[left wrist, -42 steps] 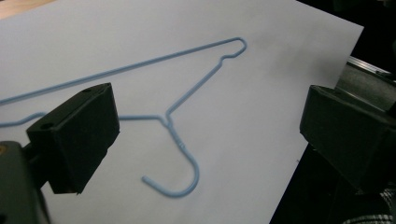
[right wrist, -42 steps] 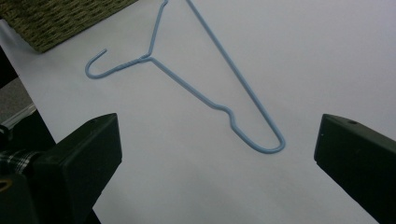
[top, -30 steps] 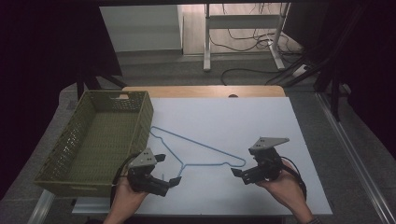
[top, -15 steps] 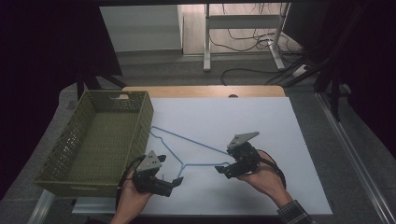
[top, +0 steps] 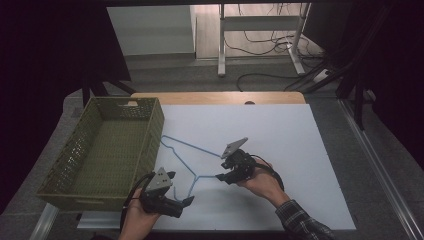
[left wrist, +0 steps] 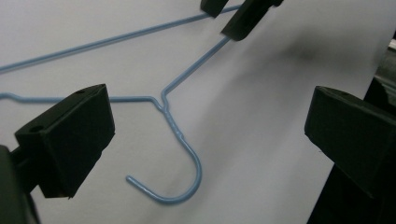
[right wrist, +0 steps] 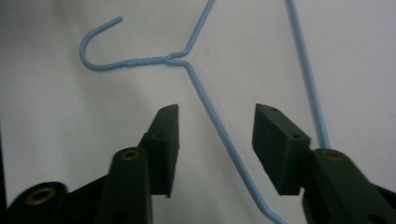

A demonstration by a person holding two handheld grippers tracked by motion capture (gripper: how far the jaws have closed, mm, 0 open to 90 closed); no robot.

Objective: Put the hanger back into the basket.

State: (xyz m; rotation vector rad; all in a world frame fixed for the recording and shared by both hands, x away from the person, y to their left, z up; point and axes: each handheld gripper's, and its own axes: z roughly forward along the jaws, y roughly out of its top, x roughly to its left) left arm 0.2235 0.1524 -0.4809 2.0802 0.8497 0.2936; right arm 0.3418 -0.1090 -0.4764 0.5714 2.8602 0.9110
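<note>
A blue wire hanger [top: 196, 178] lies flat on the white table [top: 300, 150], its hook [left wrist: 189, 184] pointing toward the near edge. My left gripper [top: 186, 201] hovers open just in front of the hook, its jaws wide apart on either side of it in the left gripper view [left wrist: 205, 121]. Near the hanger's neck, my right gripper [top: 221, 176] is open. In the right gripper view [right wrist: 217, 126] its jaws straddle one shoulder wire of the hanger [right wrist: 205, 98] without closing on it.
A green plastic basket [top: 122, 102] with nothing in it stands at the table's left side, close to the hanger's far corner. Beyond the table's far edge are desk legs [top: 221, 45] and cables [top: 260, 77] on the floor.
My right gripper has moved left from the hanger's right end to the wire near its neck. The left gripper has shifted slightly toward the hook. The hanger itself has not moved.
</note>
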